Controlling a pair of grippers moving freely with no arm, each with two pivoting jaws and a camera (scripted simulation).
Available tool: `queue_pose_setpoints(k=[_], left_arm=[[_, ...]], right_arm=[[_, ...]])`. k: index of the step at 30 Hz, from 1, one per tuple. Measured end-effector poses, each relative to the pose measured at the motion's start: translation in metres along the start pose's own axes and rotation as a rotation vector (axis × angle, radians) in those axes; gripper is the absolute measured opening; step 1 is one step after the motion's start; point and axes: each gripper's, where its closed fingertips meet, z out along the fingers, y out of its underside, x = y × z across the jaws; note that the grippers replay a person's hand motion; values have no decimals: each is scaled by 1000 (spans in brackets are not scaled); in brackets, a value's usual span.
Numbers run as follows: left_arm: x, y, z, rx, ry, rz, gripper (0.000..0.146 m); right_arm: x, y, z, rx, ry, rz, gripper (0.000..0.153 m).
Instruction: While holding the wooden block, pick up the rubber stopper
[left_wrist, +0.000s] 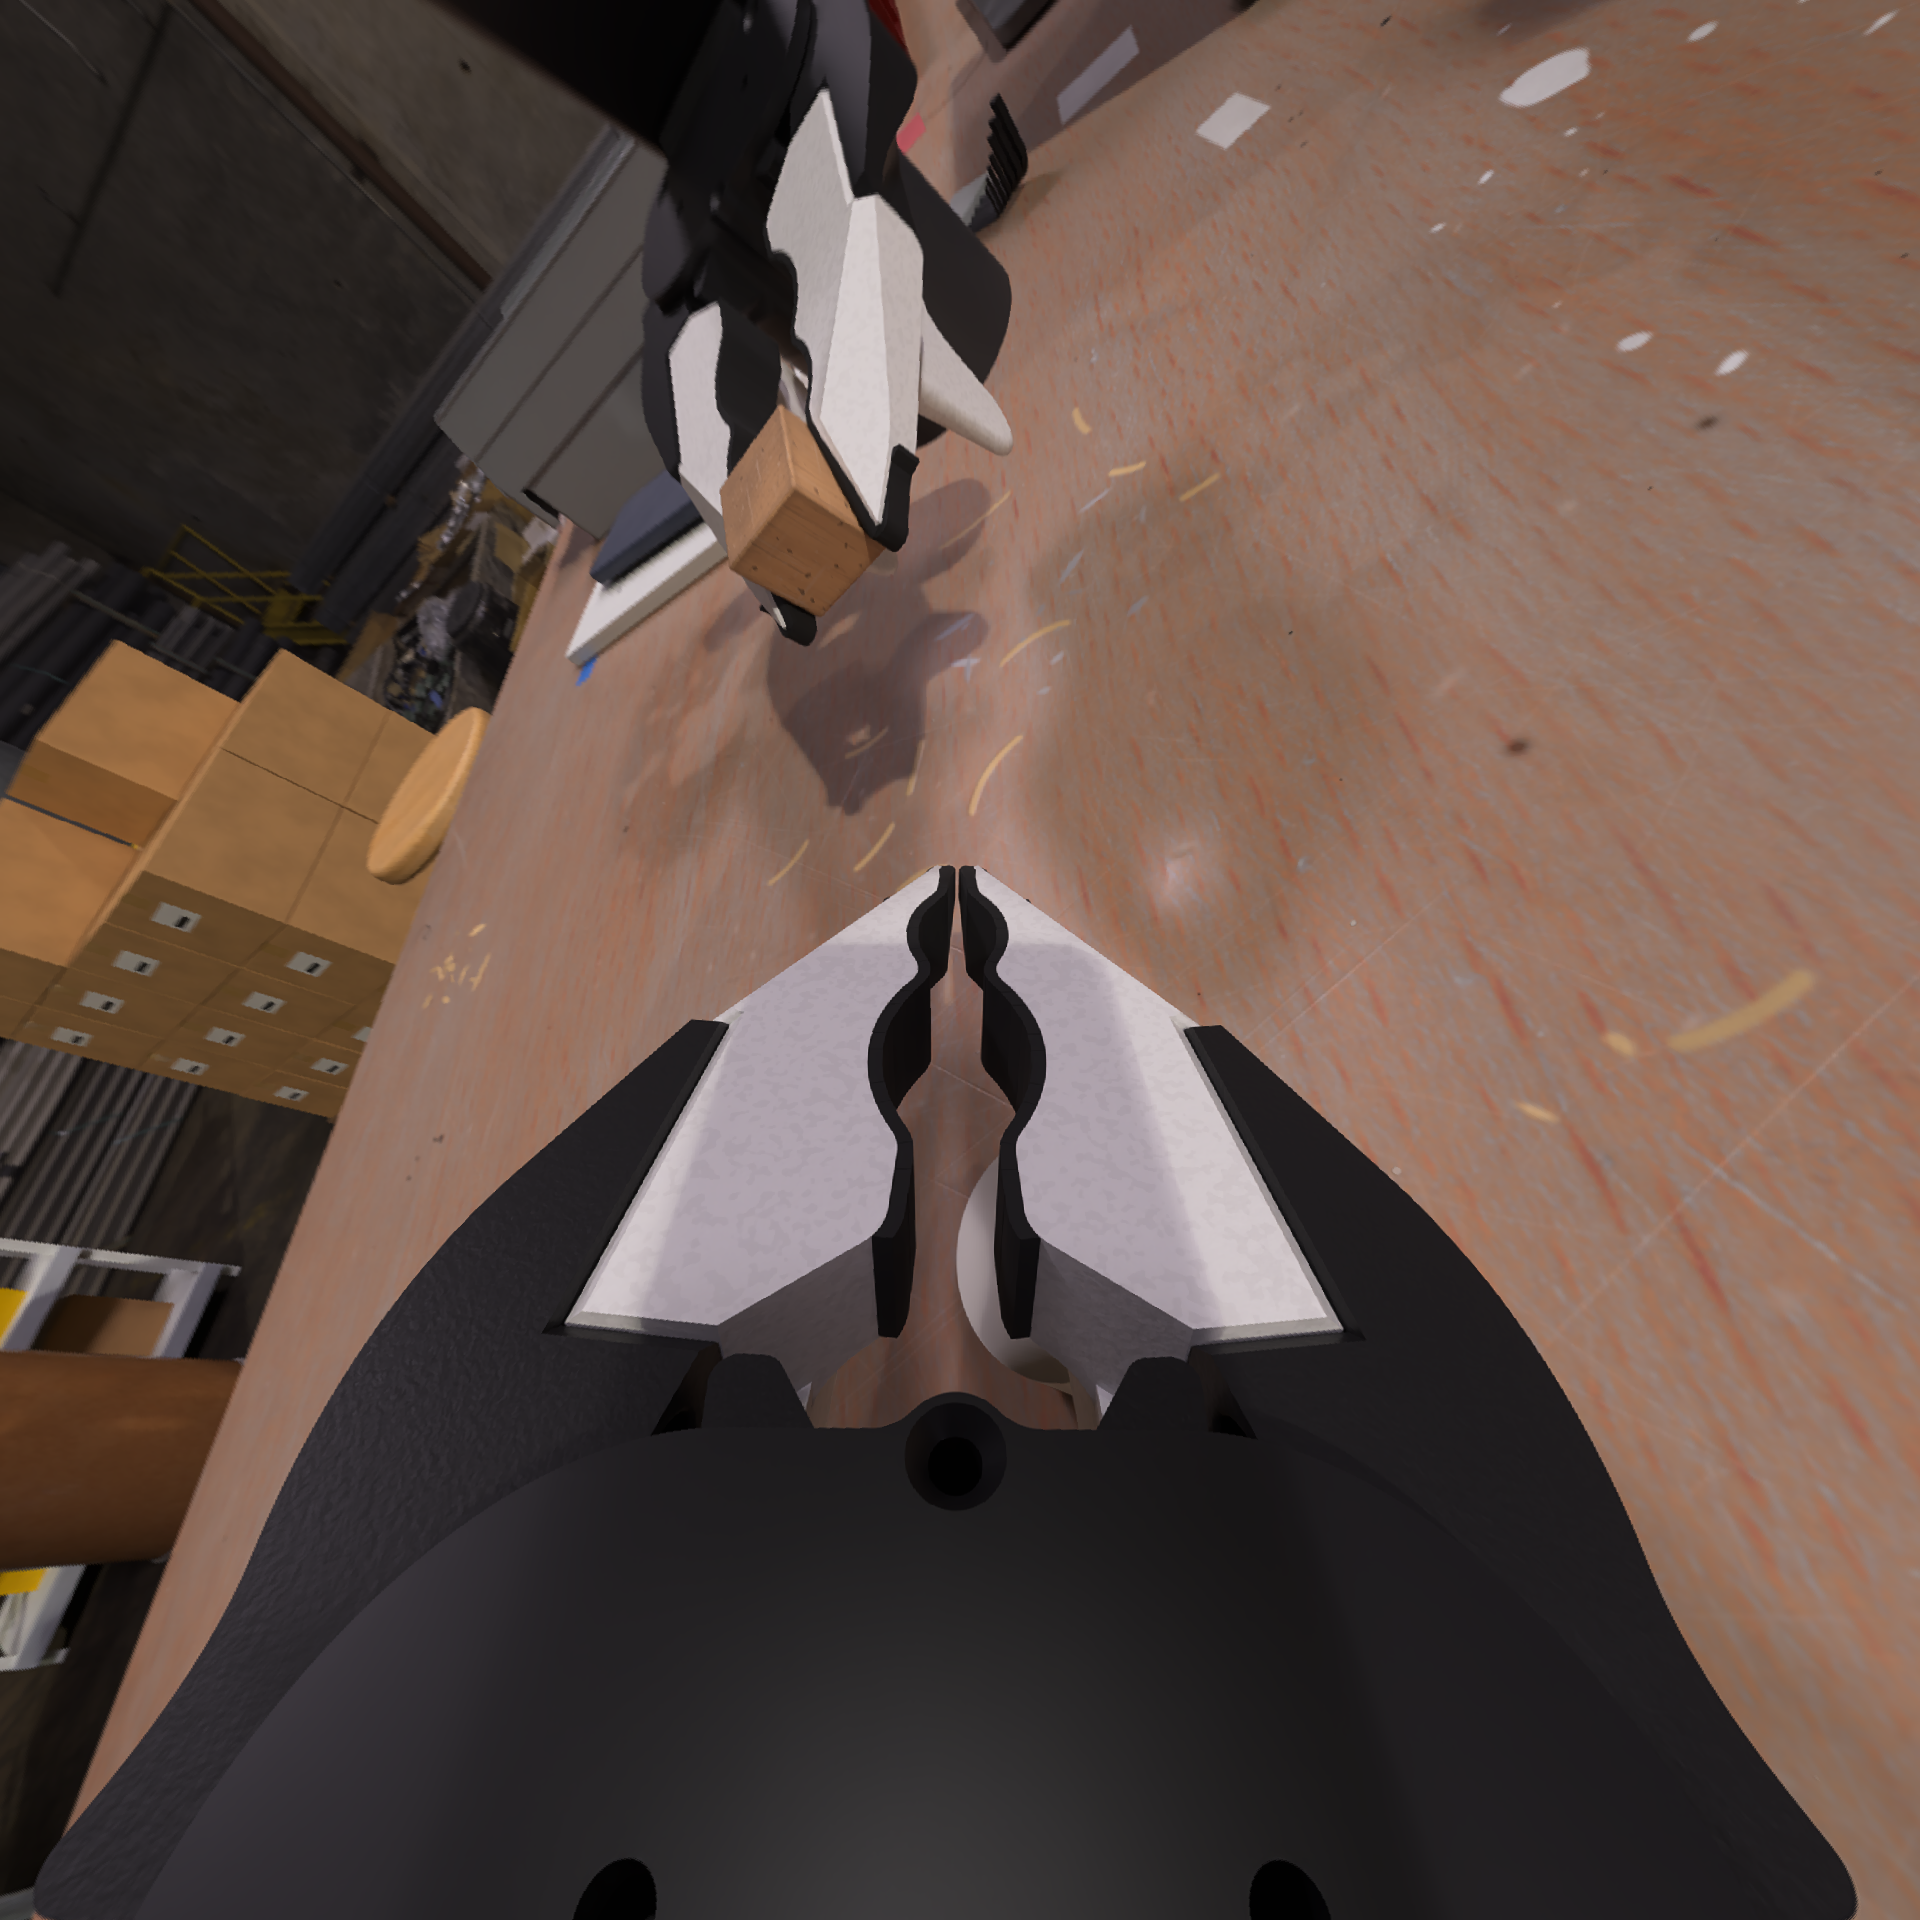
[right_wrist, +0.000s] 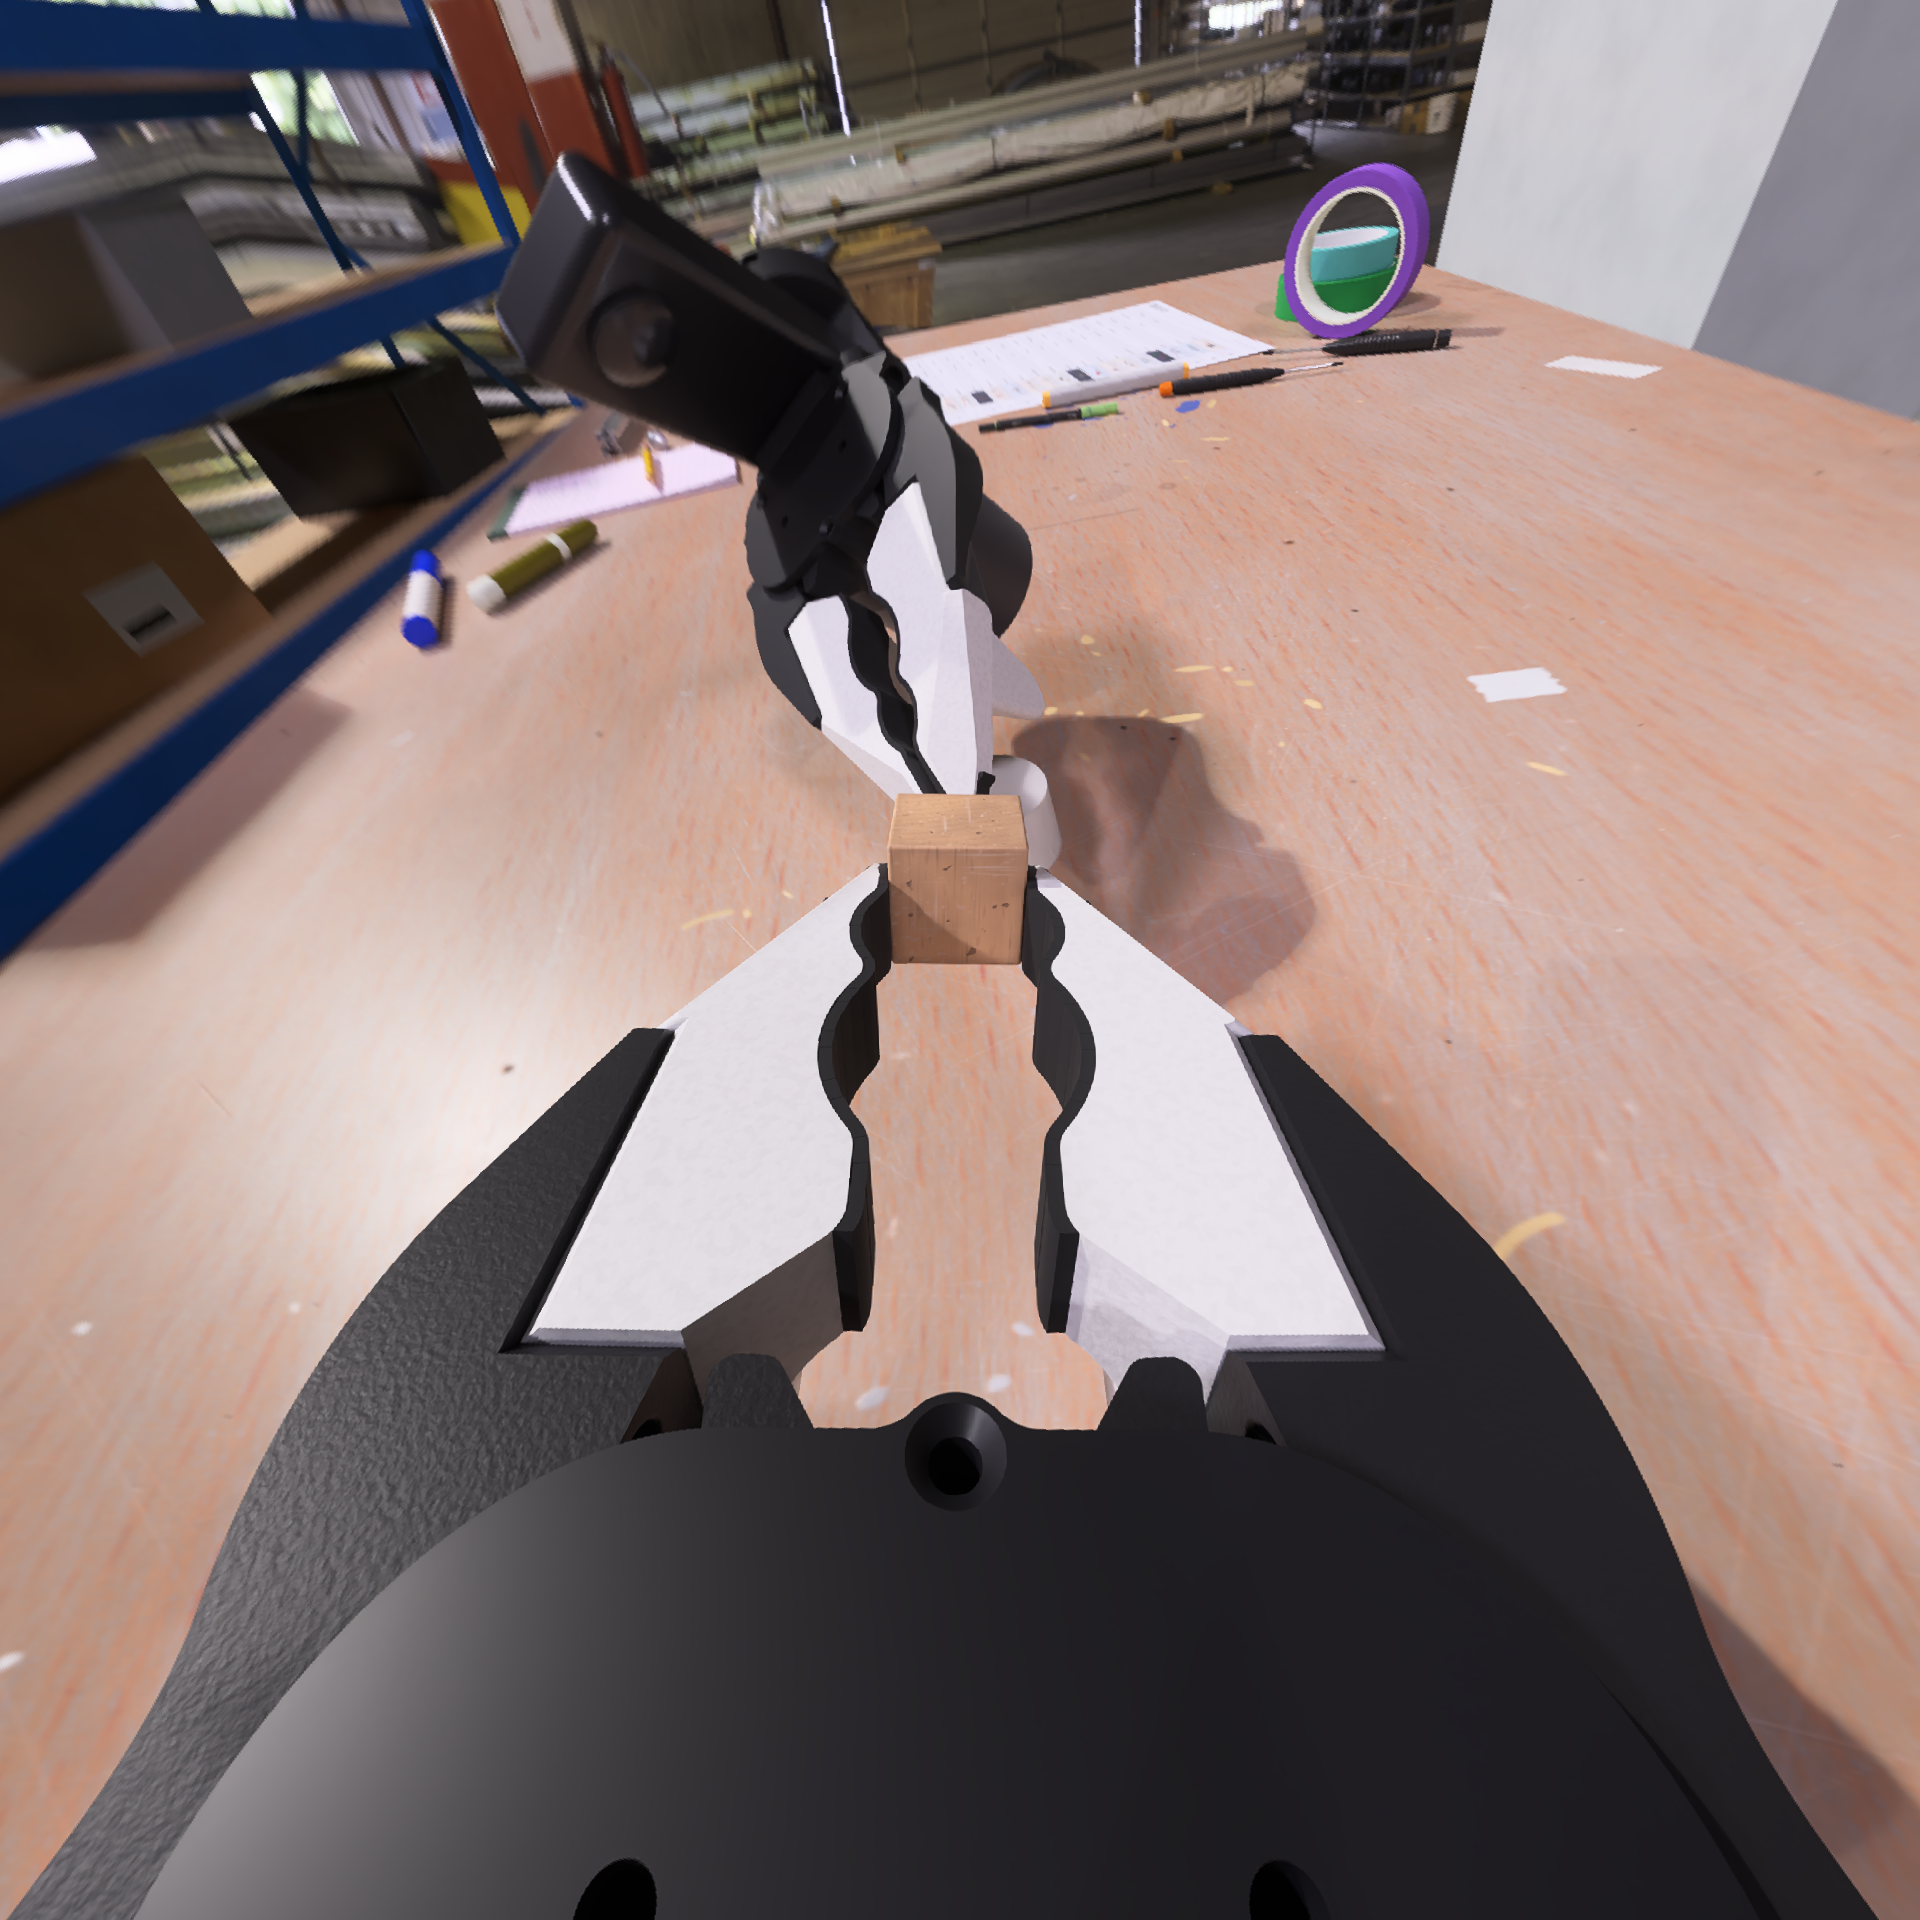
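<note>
Right wrist view has the right gripper (right_wrist: 958, 914) pinching the wooden block (right_wrist: 957, 896) at its fingertips, lifted clear of the desk (right_wrist: 1455, 831). Just behind the block the left gripper (right_wrist: 951, 779) points down with fingertips pressed together, and the pale rubber stopper (right_wrist: 1039, 805) lies on the desk beside those tips, partly hidden by the block; whether they touch is unclear
</note>
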Motion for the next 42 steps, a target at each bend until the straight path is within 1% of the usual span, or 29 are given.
queue_pose_setpoints(k=[6, 8, 10, 16, 20, 21, 22, 24, 26, 28, 29, 30, 31, 32, 33, 35, 37, 42], left_arm=[[5, 12, 5, -87, 80, -80, 0], [5, 14, 5, -103, 101, -121, 0], [6, 15, 5, -117, 112, -136, 0], [6, 16, 4, -135, 105, -119, 0], [6, 16, 3, -125, 104, -124, 1], [5, 17, 2, -127, 102, -129, 3], [4, 18, 1, -133, 99, -132, 8], [-1, 21, -3, -149, 100, -136, 24], [-9, 24, -10, -157, 77, -131, 30], [-20, 27, -18, -175, 56, -159, 39], [-22, 26, -25, -165, 56, -207, 41], [-19, 26, -32, -157, 92, -284, 42], [-11, 26, -40, -155, 170, -382, 46], [-3, 26, -48, -151, 246, -469, 55], [2, 28, -53, -146, 282, -536, 60], [9, 36, -57, -176, 302, -612, 63], [13, 46, -56, -245, 298, -610, 69], [25, 59, -45, -381, 332, -538, 68]], right_arm=[[-2, 9, 6, -115, 108, -226, 24], [-2, 10, 8, -130, 128, -268, 24], [-3, 10, 9, -134, 135, -282, 24], [-3, 11, 10, -140, 142, -289, 24], [-2, 9, 8, -114, 129, -244, 24], [-1, 8, 8, -106, 127, -237, 24], [-2, 7, 7, -101, 121, -228, 24], [-2, 6, 6, -92, 117, -220, 24], [-2, 5, 4, -90, 118, -216, 24], [-2, 4, 3, -89, 115, -210, 24], [-3, 3, 3, -83, 113, -207, 24], [-3, 1, 3, -76, 113, -202, 24], [-3, 0, 2, -65, 112, -194, 24], [-2, -2, 1, -52, 112, -180, 24], [-2, -4, 1, -39, 111, -161, 24], [0, -8, -1, -20, 107, -109, 24], [2, -10, -2, 4, 98, -66, 24], [4, -11, -5, 22, 92, -17, 24]])
